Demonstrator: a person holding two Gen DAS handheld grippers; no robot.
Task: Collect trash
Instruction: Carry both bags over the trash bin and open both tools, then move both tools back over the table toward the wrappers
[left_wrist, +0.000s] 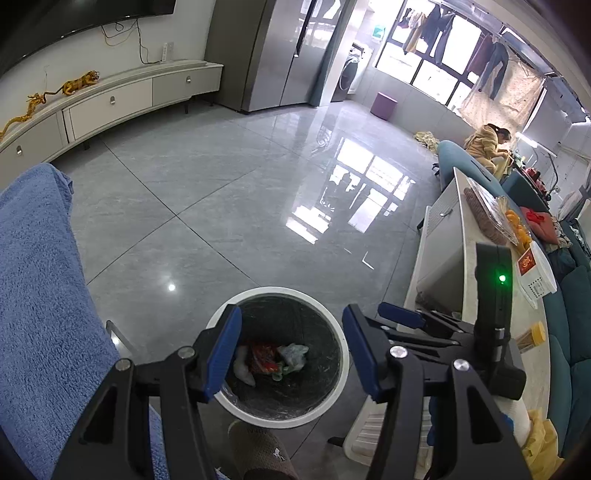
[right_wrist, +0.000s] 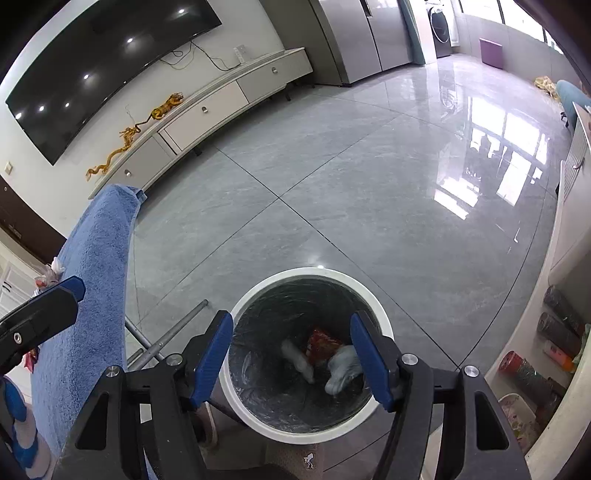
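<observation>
A white-rimmed trash bin (left_wrist: 280, 290) (right_wrist: 314, 272) with a dark liner stands on the grey tile floor right under both grippers. Inside lie a red wrapper (left_wrist: 263, 360) (right_wrist: 322, 343), a white tissue (left_wrist: 243, 369) (right_wrist: 300, 360) and a pale crumpled wad (left_wrist: 294, 355) (right_wrist: 343, 365). My left gripper (left_wrist: 291, 352) hangs open over the bin's mouth with nothing between its blue pads. My right gripper (right_wrist: 291, 362) is open above the bin too, also with nothing in it. In the left wrist view, the right gripper's blue finger (left_wrist: 400, 316) shows just to the right.
A blue towel (left_wrist: 40, 277) (right_wrist: 92, 277) drapes over a metal-legged stand left of the bin. A white low table (left_wrist: 465, 266) with snacks and boxes borders the right. A slippered foot (left_wrist: 258, 450) sits by the bin. A person (left_wrist: 487, 144) sits far back right.
</observation>
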